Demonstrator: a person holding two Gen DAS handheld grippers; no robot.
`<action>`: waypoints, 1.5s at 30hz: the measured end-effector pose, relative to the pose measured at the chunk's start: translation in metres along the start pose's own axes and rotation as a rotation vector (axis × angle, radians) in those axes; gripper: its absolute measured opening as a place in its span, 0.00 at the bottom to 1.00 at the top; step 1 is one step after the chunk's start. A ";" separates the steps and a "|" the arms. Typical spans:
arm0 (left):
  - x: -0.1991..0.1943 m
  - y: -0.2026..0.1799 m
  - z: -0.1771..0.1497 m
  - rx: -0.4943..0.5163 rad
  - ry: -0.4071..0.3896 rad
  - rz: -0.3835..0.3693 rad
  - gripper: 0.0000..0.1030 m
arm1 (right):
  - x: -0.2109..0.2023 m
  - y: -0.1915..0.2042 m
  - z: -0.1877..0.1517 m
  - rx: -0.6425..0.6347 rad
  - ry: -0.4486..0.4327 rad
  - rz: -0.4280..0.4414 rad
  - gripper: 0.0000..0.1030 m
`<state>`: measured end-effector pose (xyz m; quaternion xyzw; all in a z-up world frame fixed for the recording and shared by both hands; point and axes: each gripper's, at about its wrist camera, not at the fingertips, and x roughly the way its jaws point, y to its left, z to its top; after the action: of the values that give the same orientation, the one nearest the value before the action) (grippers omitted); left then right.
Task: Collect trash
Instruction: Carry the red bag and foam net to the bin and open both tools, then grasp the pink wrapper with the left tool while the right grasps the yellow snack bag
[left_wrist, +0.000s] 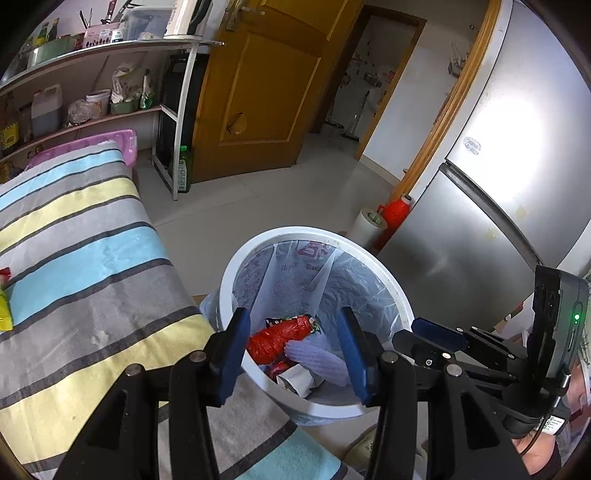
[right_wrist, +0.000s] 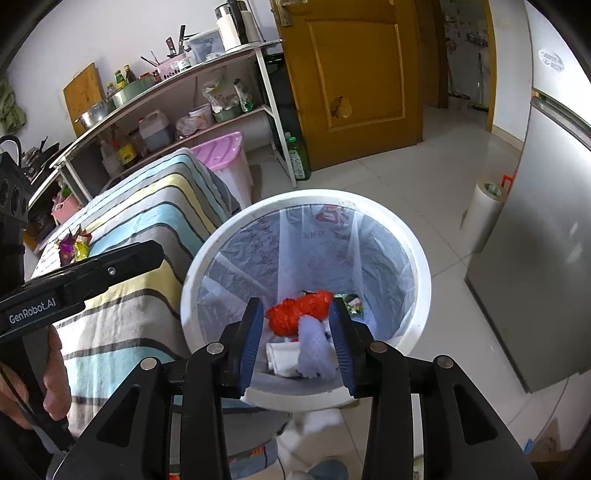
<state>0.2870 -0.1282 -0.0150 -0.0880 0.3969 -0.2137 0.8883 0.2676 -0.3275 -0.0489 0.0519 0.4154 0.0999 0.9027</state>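
A white trash bin (left_wrist: 236, 266) with a clear plastic liner stands on the floor beside the striped table; it also shows in the right wrist view (right_wrist: 417, 236). Inside lie a red net bag (left_wrist: 280, 338) (right_wrist: 299, 310), a pale foam sleeve (left_wrist: 321, 354) (right_wrist: 314, 350), white paper (right_wrist: 280, 356) and snack wrappers. My left gripper (left_wrist: 293, 354) is open and empty above the bin. My right gripper (right_wrist: 299, 343) is open and empty above the bin too. Several wrappers (right_wrist: 74, 245) lie on the far end of the table, and a yellow wrapper (left_wrist: 4, 310) shows at the left edge.
The table wears a striped cloth (left_wrist: 85, 258). A silver fridge (left_wrist: 498, 192) stands right of the bin, with a white roll (left_wrist: 367, 229) and red bottle (left_wrist: 395, 212) at its foot. A metal shelf rack (right_wrist: 177, 96), pink-lidded bin (right_wrist: 225, 151) and wooden door (right_wrist: 354, 74) stand behind.
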 end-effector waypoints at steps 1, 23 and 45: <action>-0.003 0.001 -0.001 0.001 -0.006 0.002 0.49 | -0.002 0.002 0.000 -0.003 -0.002 0.002 0.37; -0.091 0.050 -0.032 -0.042 -0.130 0.133 0.49 | -0.024 0.082 -0.009 -0.099 -0.024 0.133 0.37; -0.154 0.156 -0.046 -0.218 -0.210 0.302 0.49 | 0.005 0.178 0.005 -0.223 0.000 0.257 0.41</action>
<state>0.2097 0.0805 0.0063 -0.1447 0.3316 -0.0236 0.9320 0.2503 -0.1527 -0.0175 0.0042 0.3919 0.2599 0.8826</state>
